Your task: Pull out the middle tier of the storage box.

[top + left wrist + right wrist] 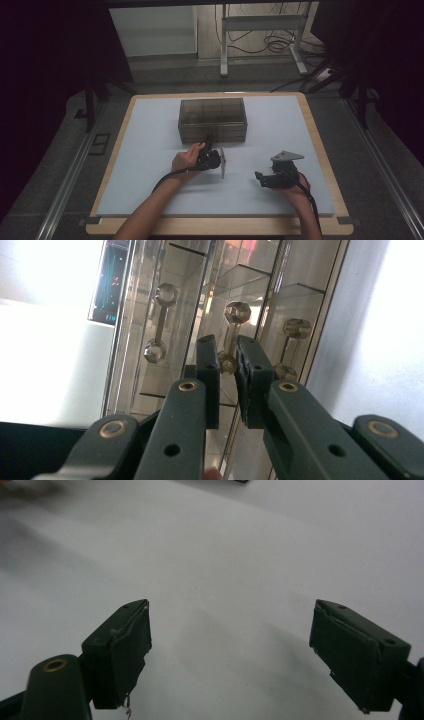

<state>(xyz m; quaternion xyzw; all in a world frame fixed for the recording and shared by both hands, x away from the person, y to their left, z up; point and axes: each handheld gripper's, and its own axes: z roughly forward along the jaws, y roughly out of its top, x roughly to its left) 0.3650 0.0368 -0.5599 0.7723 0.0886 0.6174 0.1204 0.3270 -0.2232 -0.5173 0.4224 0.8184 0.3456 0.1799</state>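
Drawer handle (229, 335) of clear drawer box (212, 120) clamped by left gripper (228, 365); drawer not yet pulled; right gripper (230, 652) held wide open, empty.

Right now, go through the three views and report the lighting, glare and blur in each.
High view: dim, with dark surroundings around the pale table. Left gripper view: the white areas at both sides are blown out, the clear drawer box carries reflections, and the left gripper is sharp at the middle handle. Right gripper view: the right gripper is soft-edged over an evenly lit surface.
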